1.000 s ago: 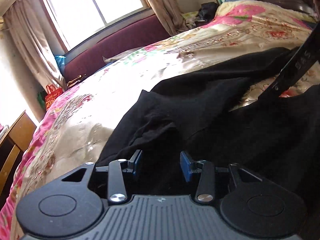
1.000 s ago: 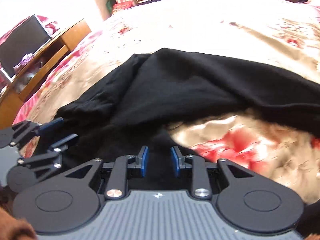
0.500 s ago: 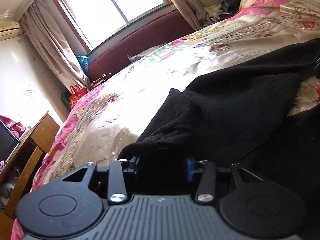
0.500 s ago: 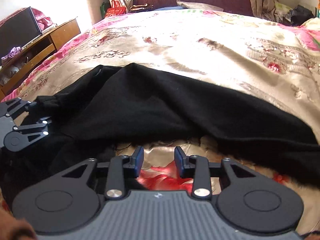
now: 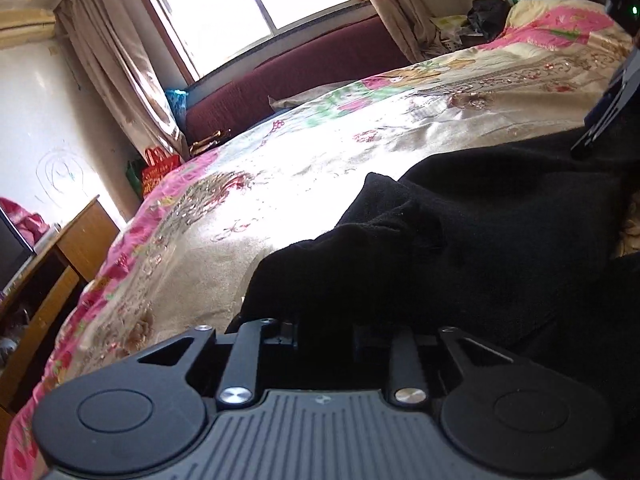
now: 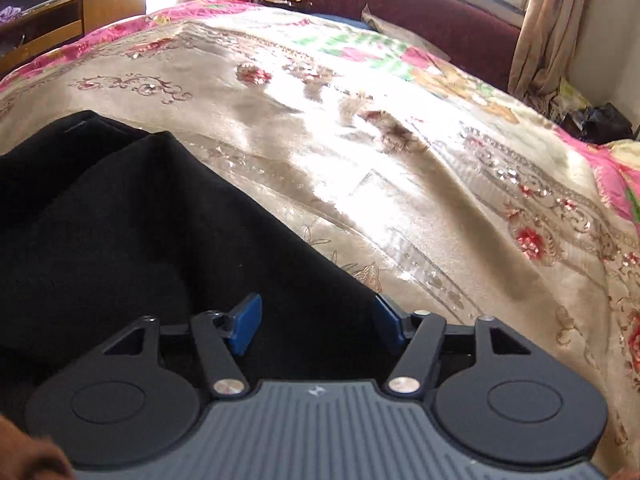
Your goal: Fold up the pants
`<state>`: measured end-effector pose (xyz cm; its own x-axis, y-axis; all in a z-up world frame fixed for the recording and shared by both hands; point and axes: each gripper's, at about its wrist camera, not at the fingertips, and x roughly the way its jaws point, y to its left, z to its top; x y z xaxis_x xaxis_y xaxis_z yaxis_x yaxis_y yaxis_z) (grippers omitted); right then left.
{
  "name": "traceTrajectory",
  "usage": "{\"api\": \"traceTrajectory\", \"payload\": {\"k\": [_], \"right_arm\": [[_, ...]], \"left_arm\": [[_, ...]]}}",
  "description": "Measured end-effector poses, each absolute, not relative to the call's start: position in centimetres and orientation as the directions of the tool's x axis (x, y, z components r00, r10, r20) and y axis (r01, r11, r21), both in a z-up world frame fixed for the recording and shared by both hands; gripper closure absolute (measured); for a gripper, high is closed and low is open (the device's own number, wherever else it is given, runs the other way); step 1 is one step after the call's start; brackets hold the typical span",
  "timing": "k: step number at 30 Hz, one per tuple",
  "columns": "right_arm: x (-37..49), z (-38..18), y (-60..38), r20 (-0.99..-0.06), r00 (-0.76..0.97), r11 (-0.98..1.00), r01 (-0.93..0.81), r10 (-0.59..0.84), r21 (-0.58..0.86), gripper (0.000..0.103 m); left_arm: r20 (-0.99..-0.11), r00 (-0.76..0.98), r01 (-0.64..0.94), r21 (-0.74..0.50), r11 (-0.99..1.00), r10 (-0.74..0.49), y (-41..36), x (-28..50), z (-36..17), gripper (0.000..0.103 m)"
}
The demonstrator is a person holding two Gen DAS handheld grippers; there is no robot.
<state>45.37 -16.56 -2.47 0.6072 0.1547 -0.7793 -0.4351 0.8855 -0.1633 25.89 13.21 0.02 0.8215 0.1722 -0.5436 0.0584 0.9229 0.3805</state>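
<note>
The black pants (image 5: 460, 240) lie on a floral satin bedspread (image 5: 320, 160). In the left wrist view a bunched end of the pants fills the space between my left gripper's fingers (image 5: 325, 326), whose pads are hidden in the cloth. The right gripper's finger (image 5: 608, 108) shows at the right edge, over the pants. In the right wrist view my right gripper (image 6: 318, 326) is open, its blue pads wide apart over the pants' edge (image 6: 180, 240).
The bedspread (image 6: 400, 160) stretches far and right. A maroon headboard or sofa back (image 5: 304, 76) and a window with curtains (image 5: 256, 0) stand beyond it. A wooden desk (image 5: 52, 264) stands to the left of the bed.
The right gripper has opened wide and moved along the pants toward the edge. The left gripper has closed in on the bunched end, which now covers its pads.
</note>
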Motion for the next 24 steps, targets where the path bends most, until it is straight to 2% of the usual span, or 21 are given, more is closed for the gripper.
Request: {"api": "traceTrajectory", "payload": {"k": [1, 3, 4, 5, 8, 12, 13, 17, 20, 24], "right_arm": [[46.0, -2.9, -16.5, -0.787, 0.600, 0.892, -0.424, 0.145, -0.159, 0.039], [46.4, -3.0, -16.8, -0.790, 0.592, 0.908, -0.403, 0.158, -0.120, 0.050], [46.3, -2.7, -16.8, -0.794, 0.586, 0.913, -0.396, 0.165, -0.102, 0.073], [46.0, -2.4, -16.7, -0.793, 0.588, 0.913, -0.394, 0.162, -0.105, 0.088], [44.2, -0.7, -16.8, -0.776, 0.609, 0.904, -0.408, 0.164, -0.130, 0.097], [40.1, 4.5, -18.5, -0.710, 0.657, 0.908, -0.414, 0.253, -0.059, 0.100], [38.4, 6.1, -19.2, -0.687, 0.670, 0.905, -0.423, 0.280, -0.044, 0.103], [29.1, 11.3, -22.2, -0.629, 0.683, 0.876, -0.482, 0.372, -0.006, 0.103], [24.4, 11.4, -22.6, -0.642, 0.675, 0.863, -0.504, 0.364, -0.040, 0.100], [26.5, 8.7, -21.3, -0.680, 0.643, 0.884, -0.467, 0.353, 0.018, 0.090]], "left_arm": [[-0.547, 0.820, 0.051, 0.365, 0.929, 0.170, 13.5, 26.0, 0.2, 0.068], [-0.553, 0.816, 0.036, 0.337, 0.941, 0.167, 14.2, 26.0, 0.6, 0.072], [-0.557, 0.814, 0.024, 0.313, 0.950, 0.163, 14.7, 26.0, 0.8, 0.073], [-0.564, 0.811, 0.012, 0.283, 0.959, 0.156, 15.2, 26.0, 1.2, 0.075], [-0.567, 0.812, -0.025, 0.209, 0.978, 0.142, 16.6, 25.9, 2.4, 0.078], [-0.546, 0.832, -0.054, 0.096, 0.994, 0.098, 18.5, 24.4, 5.0, 0.083], [-0.533, 0.841, -0.061, 0.081, 0.995, 0.095, 19.0, 23.6, 5.7, 0.083], [-0.475, 0.875, -0.090, 0.023, 0.996, 0.090, 21.5, 18.6, 8.3, 0.084], [-0.469, 0.877, -0.090, 0.046, 0.995, 0.101, 22.9, 14.7, 8.6, 0.084], [-0.512, 0.854, -0.060, 0.088, 0.994, 0.097, 22.2, 15.4, 7.2, 0.083]]}}
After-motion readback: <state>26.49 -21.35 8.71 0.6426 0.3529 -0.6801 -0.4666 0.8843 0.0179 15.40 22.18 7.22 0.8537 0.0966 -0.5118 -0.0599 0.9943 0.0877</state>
